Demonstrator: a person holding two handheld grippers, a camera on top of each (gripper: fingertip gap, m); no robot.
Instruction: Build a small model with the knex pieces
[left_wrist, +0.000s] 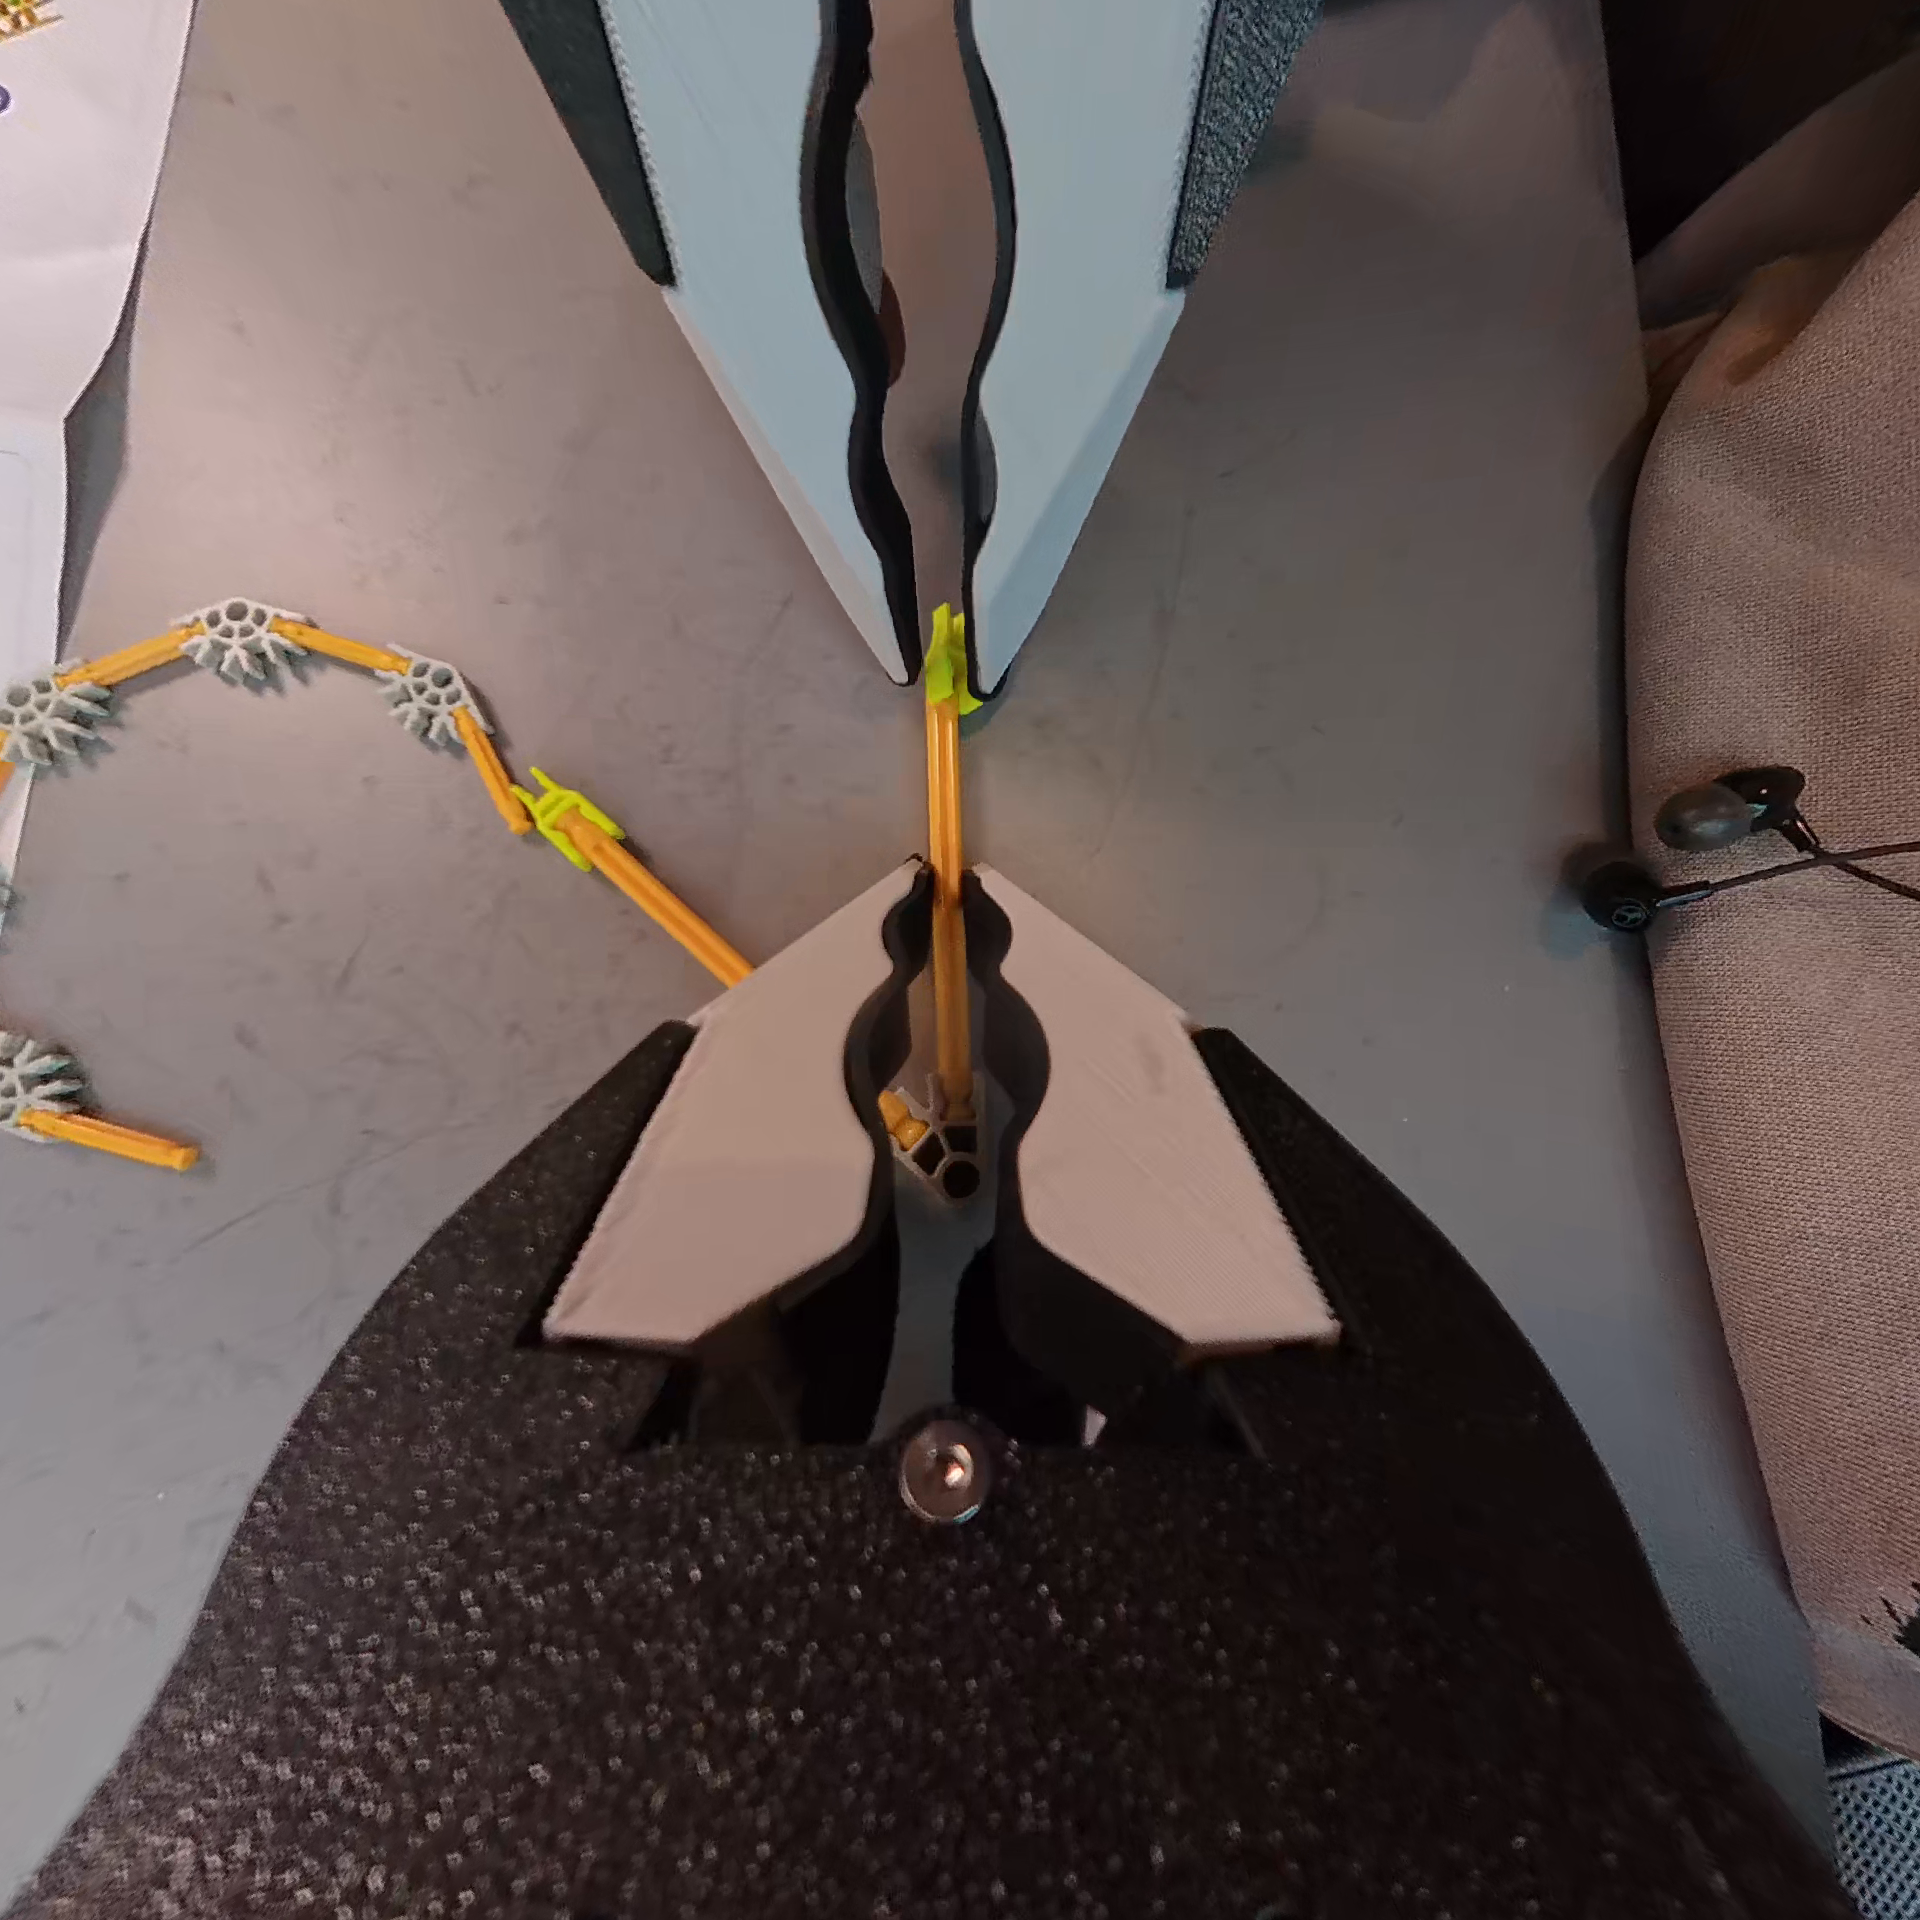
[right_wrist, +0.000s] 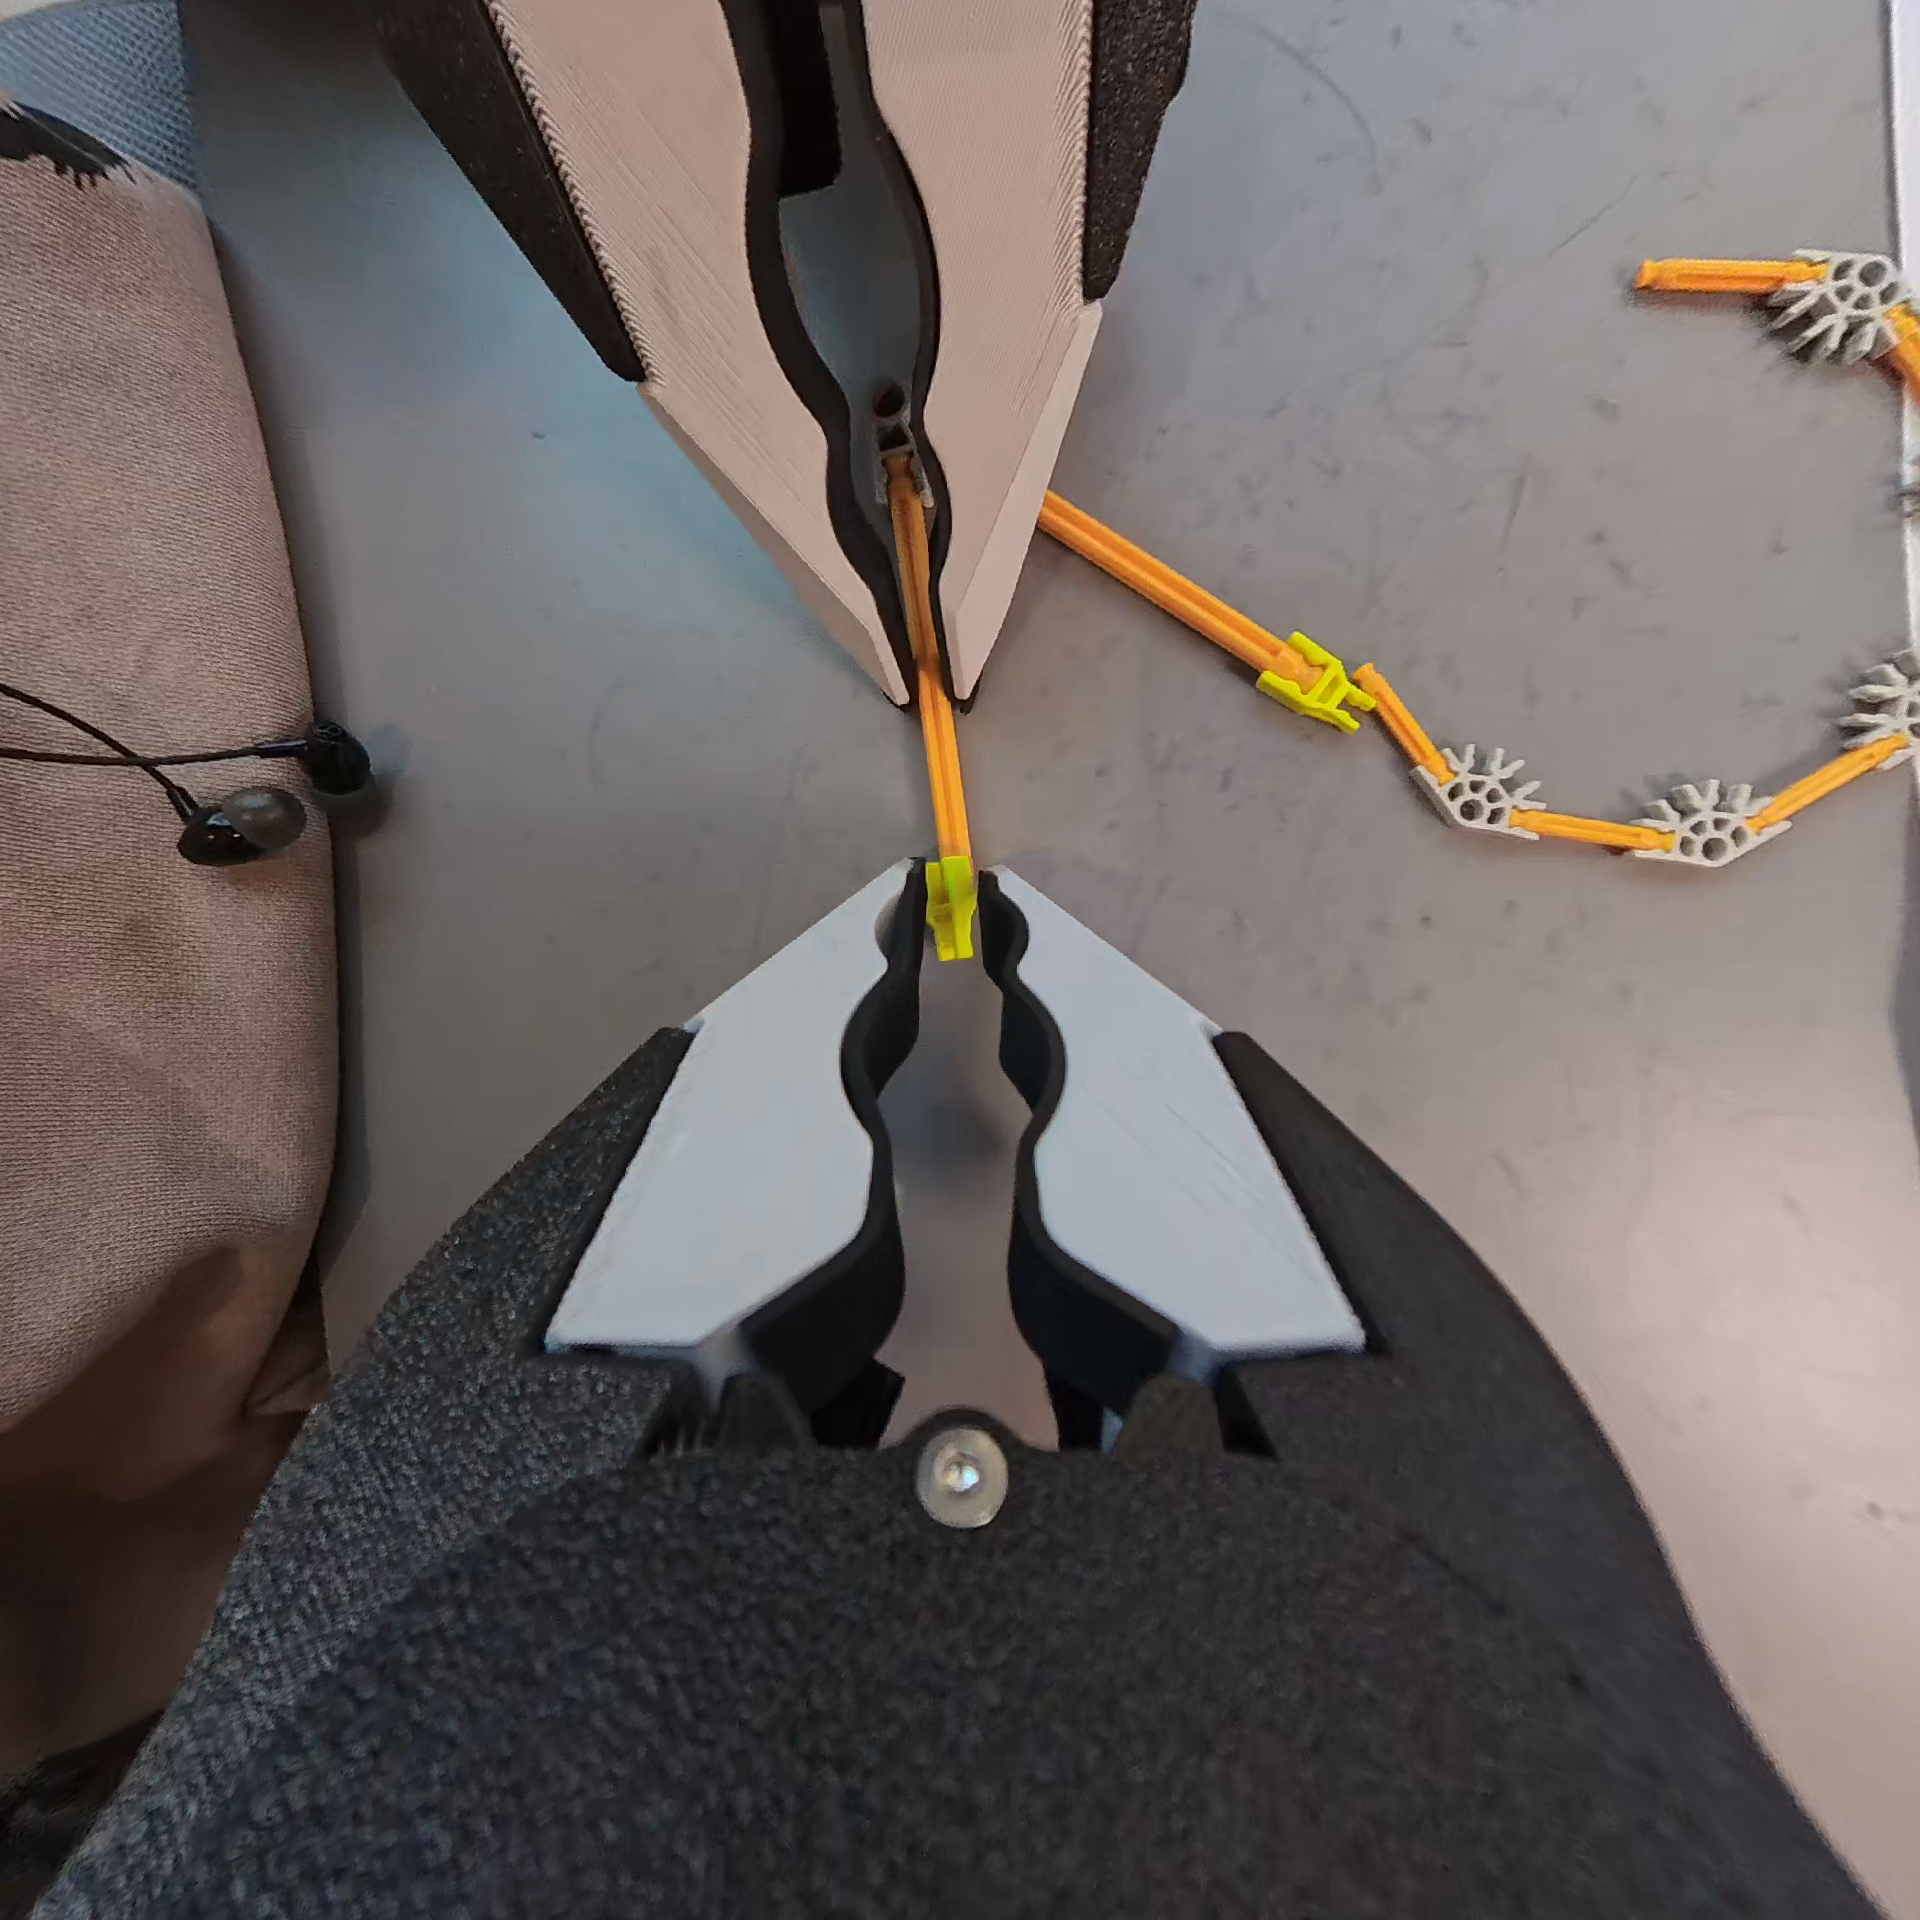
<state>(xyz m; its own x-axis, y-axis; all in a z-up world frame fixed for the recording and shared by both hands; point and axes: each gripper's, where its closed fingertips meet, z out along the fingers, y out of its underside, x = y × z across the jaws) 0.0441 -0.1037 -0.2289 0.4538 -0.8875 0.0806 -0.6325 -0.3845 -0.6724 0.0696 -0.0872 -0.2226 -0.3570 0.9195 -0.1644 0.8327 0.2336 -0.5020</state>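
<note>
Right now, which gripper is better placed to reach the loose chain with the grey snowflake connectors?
Neither is free: the left gripper is shut on the orange rod, the right gripper on its yellow-green clip. The loose chain joins the held assembly under the left gripper, probably better placed.

Bare grey tabletop (left_wrist: 1299, 623) lies open on both flanks of the facing grippers; the rod-and-connector chain (left_wrist: 447, 717) bounds one side, earphones (left_wrist: 1704, 842) and cushion (left_wrist: 1808, 623) the other.
</note>
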